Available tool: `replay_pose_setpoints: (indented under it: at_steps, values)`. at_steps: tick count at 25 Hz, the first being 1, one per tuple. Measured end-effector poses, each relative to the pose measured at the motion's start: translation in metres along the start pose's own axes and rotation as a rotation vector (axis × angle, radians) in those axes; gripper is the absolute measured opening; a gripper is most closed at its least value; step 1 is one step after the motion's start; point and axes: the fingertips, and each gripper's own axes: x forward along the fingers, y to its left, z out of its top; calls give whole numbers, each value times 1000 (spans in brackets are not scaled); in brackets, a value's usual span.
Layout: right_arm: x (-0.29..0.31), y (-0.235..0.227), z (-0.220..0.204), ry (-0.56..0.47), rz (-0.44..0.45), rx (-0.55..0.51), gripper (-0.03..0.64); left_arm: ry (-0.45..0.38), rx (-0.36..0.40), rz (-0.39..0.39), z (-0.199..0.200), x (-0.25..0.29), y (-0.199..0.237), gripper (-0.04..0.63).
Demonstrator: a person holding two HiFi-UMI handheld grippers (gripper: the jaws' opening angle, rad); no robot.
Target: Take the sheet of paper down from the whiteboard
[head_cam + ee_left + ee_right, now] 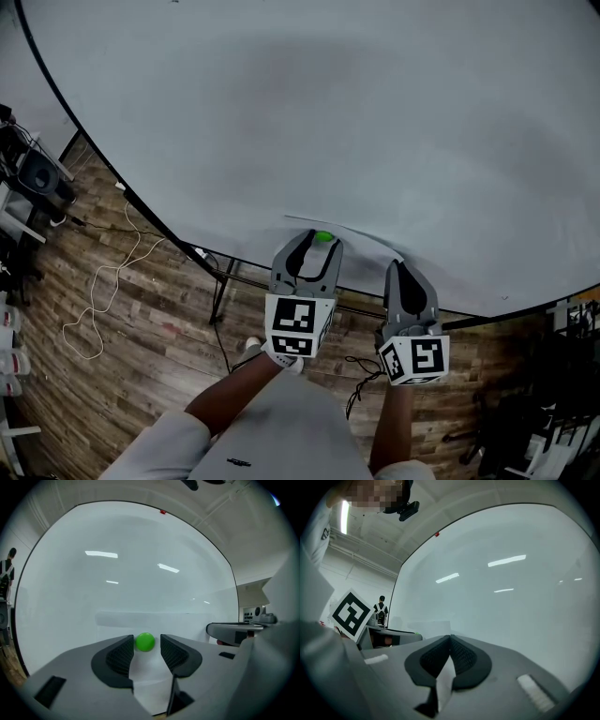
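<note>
Now: left gripper [321,242] faces the whiteboard [328,112], jaws apart. A green magnet [145,641] sits between the tips, clear of both pads, and pins the sheet of paper [183,622] to the board. Right gripper [450,639] has its jaws closed, pinching the sheet.

Paper [159,620]: white sheet, flat against the whiteboard [117,564], low on it, top edge level. It hardly stands out from the white surface. From my head view it is only a thin pale line [361,239] along the board.

Magnet [145,641]: round, green, sits on the sheet toward its left part, between the open jaws of my left gripper [145,645]. The pads are not pressing on it.

Sheet's right part [445,677]: pinched in the closed jaws of my right gripper [450,641].

Whiteboard: large, upright, dark-rimmed, nothing written on it.
</note>
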Motion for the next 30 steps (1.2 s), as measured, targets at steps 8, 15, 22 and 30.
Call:
replay_pose_setpoints:
  at_steps: [8,15,22,30]
  values:
    - [1,-5,1,-7,-1,15,11,-9,-1,74,2,3,3,143]
    - [1,-3,1,-9,0,15,11,-16,-8,79,1,1,6,126]
    - [0,-1,0,-9,-5,21,11,-11,-9,56,1,1,7,123]
    - [-5,-2,1,-18,-26,23,11,5,-15,12,-4,-1,6,121]
